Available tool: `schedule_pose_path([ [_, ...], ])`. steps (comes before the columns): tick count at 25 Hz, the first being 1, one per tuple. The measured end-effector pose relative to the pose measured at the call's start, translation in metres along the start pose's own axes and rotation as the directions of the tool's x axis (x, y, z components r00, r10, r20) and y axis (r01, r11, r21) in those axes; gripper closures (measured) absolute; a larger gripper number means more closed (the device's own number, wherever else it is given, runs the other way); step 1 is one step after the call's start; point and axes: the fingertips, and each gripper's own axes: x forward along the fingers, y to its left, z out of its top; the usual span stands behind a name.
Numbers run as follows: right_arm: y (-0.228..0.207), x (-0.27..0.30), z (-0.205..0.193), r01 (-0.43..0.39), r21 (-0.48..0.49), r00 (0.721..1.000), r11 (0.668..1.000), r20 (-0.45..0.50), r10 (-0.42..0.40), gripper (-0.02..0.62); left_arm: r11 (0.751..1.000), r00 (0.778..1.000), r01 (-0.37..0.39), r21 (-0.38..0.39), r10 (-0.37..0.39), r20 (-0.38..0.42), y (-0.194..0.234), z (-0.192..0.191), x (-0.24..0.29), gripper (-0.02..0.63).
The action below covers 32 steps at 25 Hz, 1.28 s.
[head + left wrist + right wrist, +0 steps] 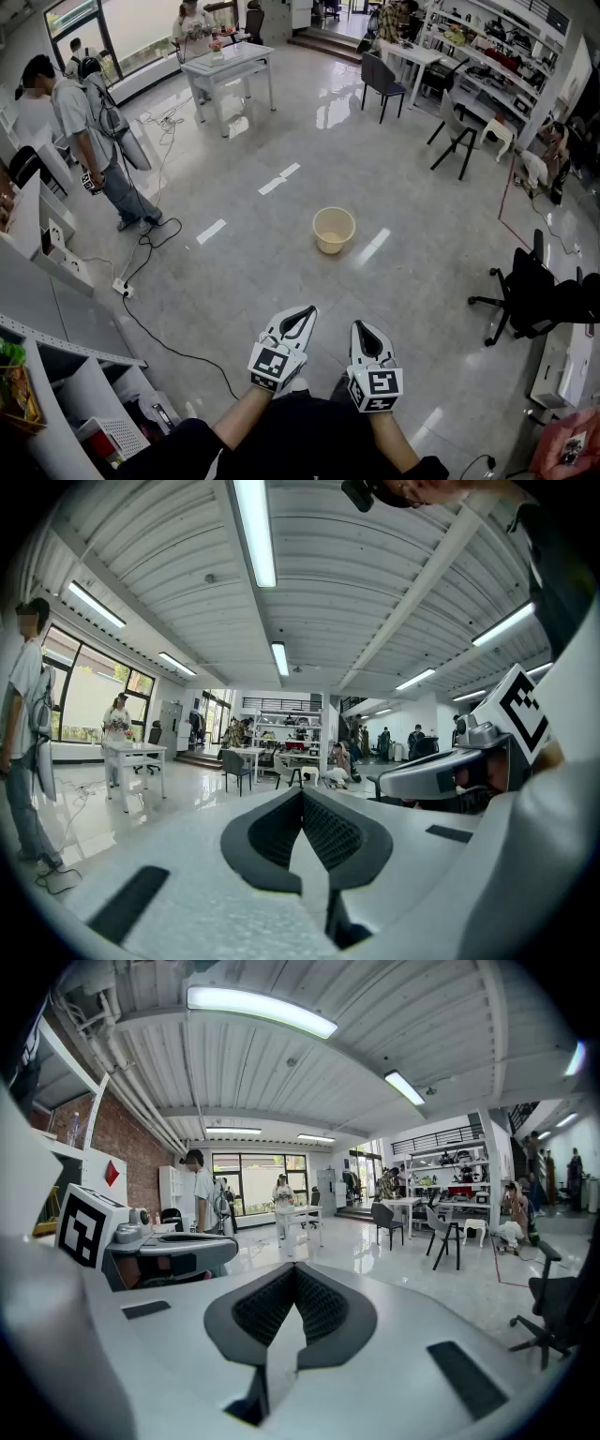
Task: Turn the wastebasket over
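The left gripper [305, 317] and right gripper [363, 328] sit closest, held side by side just in front of the person's body. Both have their jaws pressed together with nothing between them. They point forward and only slightly down, which reads as a carrying pose for walking up rather than a reach.

The glossy floor [281, 272] is bare between the grippers and the target, so the approach looks unobstructed. An open shelf [75, 342] at the lower left holds a few small items too unclear to name, and it is off that line.

The wastebasket [334, 231] stands alone on the floor, upright with its mouth up and well apart from both grippers. Its inside looks empty, so tipping it should spill nothing. The jaws will probably need to open to take its rim.
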Motion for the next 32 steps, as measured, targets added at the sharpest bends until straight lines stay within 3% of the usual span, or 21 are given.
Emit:
schedule_pose_path([
  [11,-0.011,-0.011,-0.004,0.023,0.0,1.0,1.0,0.008,-0.023,0.584,0.999,0.999,0.033,-0.006,-0.033,-0.009,-0.017,-0.003,0.011,0.598],
  [32,-0.019,-0.013,-0.004,-0.011,0.043,1.0,0.999,0.012,0.011,0.584,0.999,0.999,0.045,-0.024,-0.045,-0.026,-0.028,-0.012,0.016,0.598],
])
